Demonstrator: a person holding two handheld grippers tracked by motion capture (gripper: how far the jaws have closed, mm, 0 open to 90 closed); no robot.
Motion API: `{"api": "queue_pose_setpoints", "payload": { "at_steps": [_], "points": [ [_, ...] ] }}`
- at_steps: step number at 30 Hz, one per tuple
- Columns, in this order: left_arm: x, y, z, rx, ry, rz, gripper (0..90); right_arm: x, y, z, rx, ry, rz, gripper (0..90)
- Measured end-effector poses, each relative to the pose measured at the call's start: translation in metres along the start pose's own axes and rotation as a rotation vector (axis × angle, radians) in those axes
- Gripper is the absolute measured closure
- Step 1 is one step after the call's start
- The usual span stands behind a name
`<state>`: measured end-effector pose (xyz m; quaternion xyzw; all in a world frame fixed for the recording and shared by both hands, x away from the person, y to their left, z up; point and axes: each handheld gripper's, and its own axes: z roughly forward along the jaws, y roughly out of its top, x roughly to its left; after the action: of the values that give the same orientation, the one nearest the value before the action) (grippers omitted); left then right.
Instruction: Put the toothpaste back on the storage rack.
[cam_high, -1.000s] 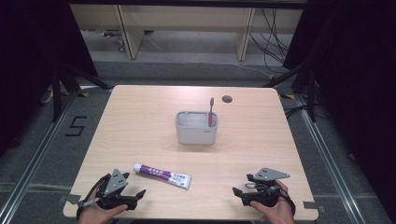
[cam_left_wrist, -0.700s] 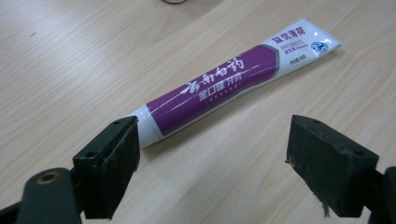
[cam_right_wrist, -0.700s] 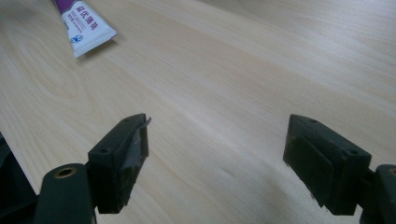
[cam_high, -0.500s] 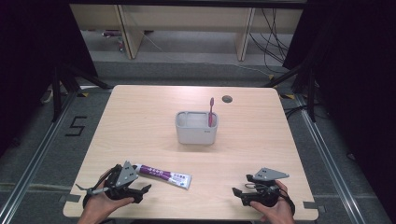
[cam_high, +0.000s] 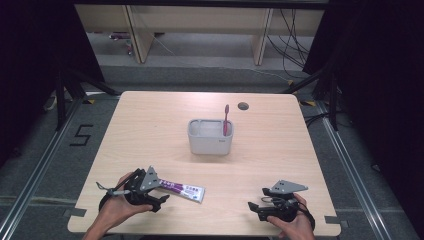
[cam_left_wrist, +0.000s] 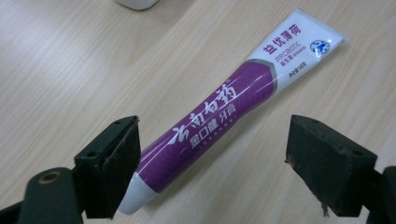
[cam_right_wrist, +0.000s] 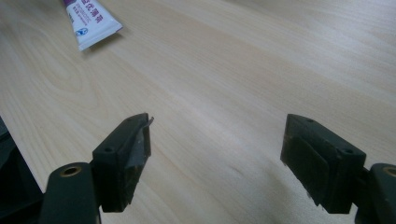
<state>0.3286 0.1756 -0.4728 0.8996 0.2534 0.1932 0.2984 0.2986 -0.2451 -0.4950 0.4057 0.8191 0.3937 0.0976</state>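
Note:
A purple and white toothpaste tube (cam_high: 182, 189) (cam_left_wrist: 224, 116) lies flat on the wooden table (cam_high: 150, 135) near its front left. My left gripper (cam_high: 159, 196) (cam_left_wrist: 212, 168) is open with its jaws on either side of the tube's cap end, not touching it. My right gripper (cam_high: 256, 207) (cam_right_wrist: 217, 156) rests open near the front right edge, with bare wood between its jaws. The tube's white crimped end (cam_right_wrist: 91, 25) lies at the top left of the right gripper view. A grey holder (cam_high: 210, 136) at mid table has a pink toothbrush (cam_high: 226, 119) upright in it.
A small round cable hole (cam_high: 243, 106) sits near the table's far edge. Dark frame rails and cables run along the floor on both sides. A floor mark reading 5 (cam_high: 81, 135) lies left of the table.
My left gripper has moved right and forward to the tube, and its jaws now straddle the cap end. The right gripper has stayed put.

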Motion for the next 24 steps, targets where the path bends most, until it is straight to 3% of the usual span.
{"api": "queue_pose_setpoints", "payload": {
  "at_steps": [2,6,10,11,14,15,16,20,21,22,24],
  "points": [
    [0.002,0.001,0.004,0.006,-0.004,-0.007,17.0,-0.001,0.0,0.001,-0.001,0.008,-0.013,24.9],
    [0.005,0.003,0.011,0.033,-0.017,-0.018,17.0,0.0,0.0,0.001,0.001,0.029,0.01,25.0],
    [0.007,0.008,0.014,0.059,-0.036,0.016,20.3,0.0,0.0,0.001,0.002,0.033,0.01,25.0],
    [0.006,0.009,0.015,0.067,-0.035,0.023,20.6,-0.003,0.001,0.0,-0.004,0.018,-0.024,25.0],
    [0.007,0.011,0.018,0.088,-0.043,0.047,21.5,-0.003,0.001,0.0,-0.006,0.016,-0.029,25.1],
    [0.007,0.012,0.019,0.096,-0.05,0.049,22.2,-0.003,0.001,0.0,-0.004,0.019,-0.029,25.1],
    [0.007,0.013,0.02,0.101,-0.049,0.054,22.8,0.0,0.0,0.001,0.003,0.034,0.013,25.2],
    [0.009,0.014,0.024,0.118,-0.06,0.064,24.9,0.0,0.0,0.001,0.003,0.034,0.014,25.3],
    [0.009,0.015,0.024,0.137,-0.064,0.068,25.7,-0.003,0.001,0.0,-0.003,0.017,-0.022,25.3],
    [0.01,0.015,0.025,0.135,-0.066,0.07,26.4,-0.001,0.0,0.001,-0.006,0.025,0.004,25.3],
    [0.011,0.016,0.026,0.144,-0.071,0.07,27.2,-0.003,0.001,0.0,-0.012,-0.001,-0.031,25.3]
  ]
}}
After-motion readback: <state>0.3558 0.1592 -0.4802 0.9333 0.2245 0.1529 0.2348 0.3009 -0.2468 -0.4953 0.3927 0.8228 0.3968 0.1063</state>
